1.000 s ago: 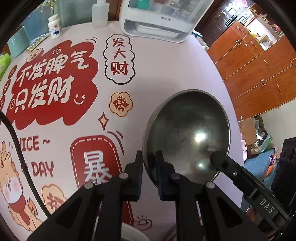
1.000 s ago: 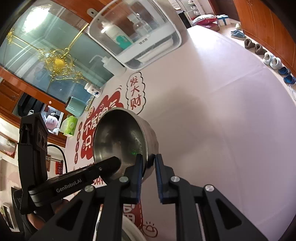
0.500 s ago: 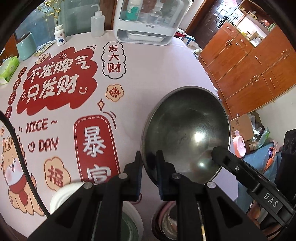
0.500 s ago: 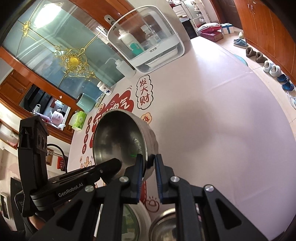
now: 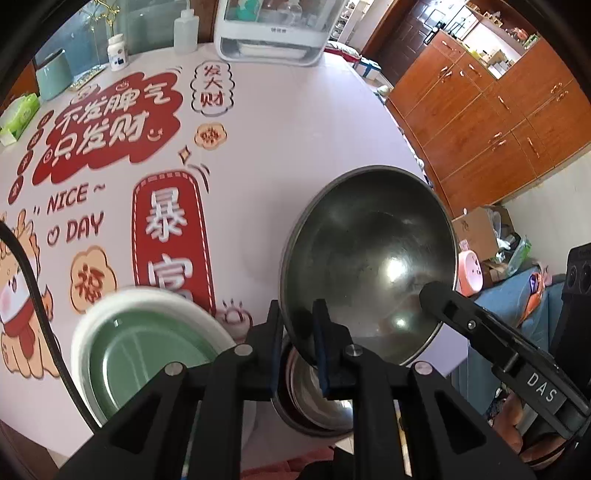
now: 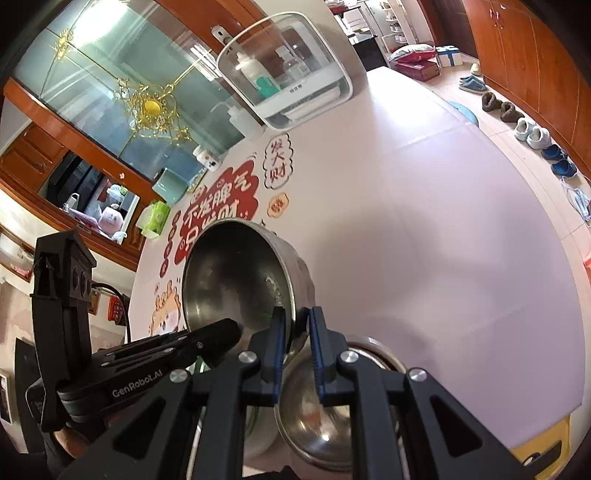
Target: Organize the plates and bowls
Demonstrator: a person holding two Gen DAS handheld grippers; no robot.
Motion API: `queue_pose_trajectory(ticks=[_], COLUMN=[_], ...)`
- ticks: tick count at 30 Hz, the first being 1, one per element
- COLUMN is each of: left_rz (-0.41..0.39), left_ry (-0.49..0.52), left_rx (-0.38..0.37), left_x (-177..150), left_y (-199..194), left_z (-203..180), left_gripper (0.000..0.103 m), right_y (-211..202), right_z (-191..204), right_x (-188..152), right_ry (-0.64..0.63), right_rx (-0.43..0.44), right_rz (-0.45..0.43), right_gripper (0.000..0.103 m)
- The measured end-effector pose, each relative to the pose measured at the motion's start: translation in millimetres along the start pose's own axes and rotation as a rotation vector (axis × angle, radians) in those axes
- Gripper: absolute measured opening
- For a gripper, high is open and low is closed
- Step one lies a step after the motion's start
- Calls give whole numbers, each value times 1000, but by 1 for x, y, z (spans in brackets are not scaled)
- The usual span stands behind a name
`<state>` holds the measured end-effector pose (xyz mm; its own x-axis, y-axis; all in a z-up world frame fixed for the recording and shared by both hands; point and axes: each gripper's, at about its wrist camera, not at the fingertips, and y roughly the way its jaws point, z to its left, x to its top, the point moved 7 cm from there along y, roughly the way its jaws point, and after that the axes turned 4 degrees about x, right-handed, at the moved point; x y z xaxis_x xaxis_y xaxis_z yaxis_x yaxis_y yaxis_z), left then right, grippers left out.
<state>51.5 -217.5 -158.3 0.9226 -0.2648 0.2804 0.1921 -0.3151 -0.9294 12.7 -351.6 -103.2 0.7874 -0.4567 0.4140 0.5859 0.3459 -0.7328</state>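
Steel shines on the big bowl (image 5: 369,258) you hold up over the table (image 5: 295,122). Your left gripper (image 5: 297,325) pinches one side of its rim, and your right gripper (image 6: 295,328) pinches the other side. Just below it sit more steel bowls (image 6: 325,417) beside a green plate (image 5: 147,354).

I see a pink table (image 5: 295,122) with red lettering; a green plate (image 5: 147,354), steel bowls (image 5: 314,398), a white cabinet (image 5: 273,33) and bottles (image 5: 184,29) sit on it.
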Motion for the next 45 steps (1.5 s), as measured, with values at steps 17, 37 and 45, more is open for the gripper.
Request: queue_pose_trajectory(ticks=[17,37,45], left_rz=[121,177,168], left_ry=[13,21,34], left_rx=[5,9,30], left_x=[-70,-81,-81], left_y=[27,41,39], left_z=[-19,-30,-32], left_gripper=[15,18,24], right_y=[-3,11,9], right_z=[-38,-61,-65], right_x=[-69,-89,-89], right_ry=[70,122,141], right_rx=[-41,-75,-70], right_rz=[98,161,149], right_gripper=[13,16,19])
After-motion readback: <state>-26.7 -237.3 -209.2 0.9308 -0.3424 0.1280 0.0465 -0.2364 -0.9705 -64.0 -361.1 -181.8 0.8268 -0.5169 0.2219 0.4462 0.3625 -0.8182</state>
